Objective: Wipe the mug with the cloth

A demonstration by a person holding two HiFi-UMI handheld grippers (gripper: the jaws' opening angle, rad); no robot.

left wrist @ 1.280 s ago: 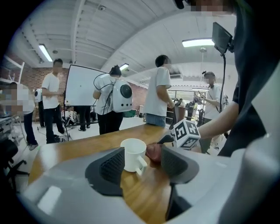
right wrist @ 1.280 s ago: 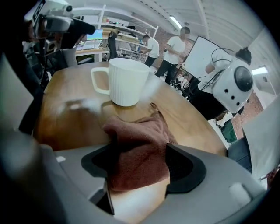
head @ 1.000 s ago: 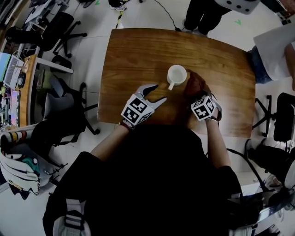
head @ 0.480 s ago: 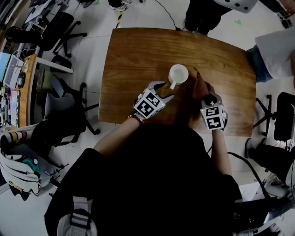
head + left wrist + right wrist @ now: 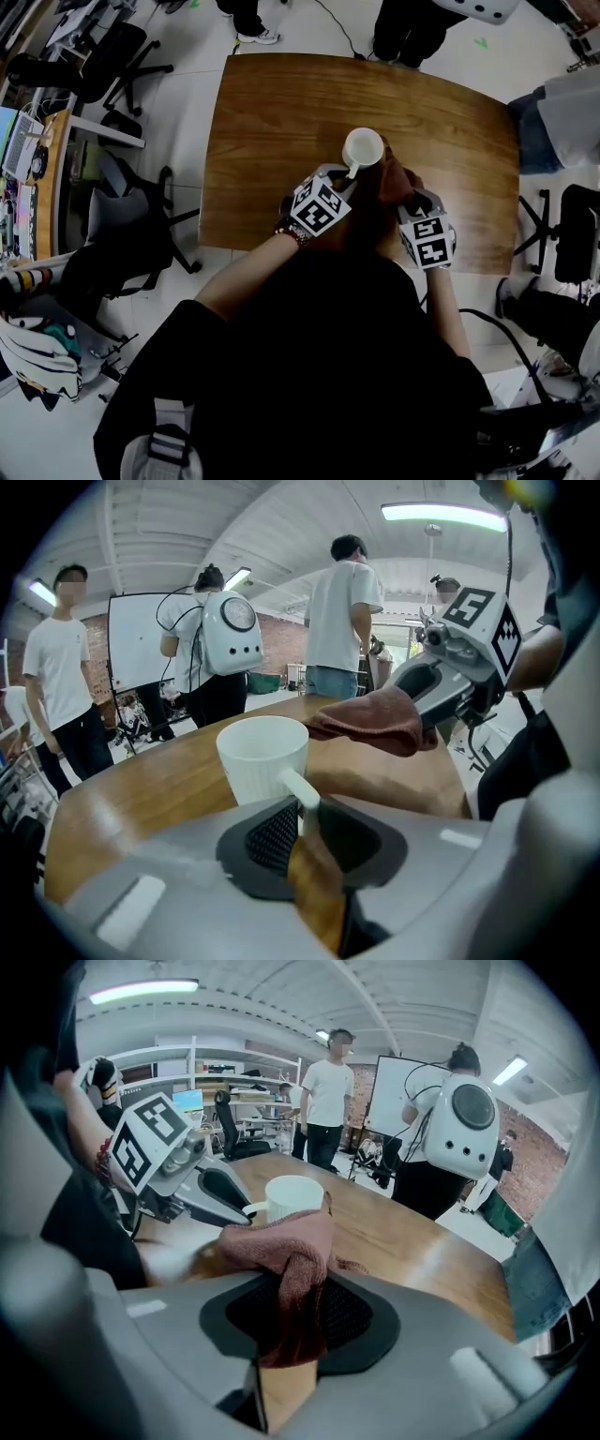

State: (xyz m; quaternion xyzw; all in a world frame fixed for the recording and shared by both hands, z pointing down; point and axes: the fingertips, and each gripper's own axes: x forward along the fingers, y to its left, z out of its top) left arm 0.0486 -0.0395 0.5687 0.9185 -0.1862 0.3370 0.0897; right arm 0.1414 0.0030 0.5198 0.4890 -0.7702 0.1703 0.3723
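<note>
A white ribbed mug (image 5: 363, 147) stands upright on the wooden table (image 5: 281, 112). My left gripper (image 5: 345, 175) has reached its handle. In the left gripper view the handle (image 5: 298, 794) sits between the dark pads and the jaws are closing onto it, the pads touching its sides. My right gripper (image 5: 410, 195) is shut on a reddish-brown cloth (image 5: 392, 180), held just right of the mug and off its wall. In the right gripper view the cloth (image 5: 286, 1260) bunches out of the jaws, with the mug (image 5: 293, 1198) beyond it.
Two people stand at the table's far edge (image 5: 412, 28) and another sits at the right (image 5: 562, 103). Office chairs (image 5: 131, 56) and a desk with screens crowd the floor on the left. My own body covers the table's near edge.
The left gripper moved forward and right to the mug and its wide-open jaws closed around the handle. The right gripper, still holding the cloth, shifted slightly right.
</note>
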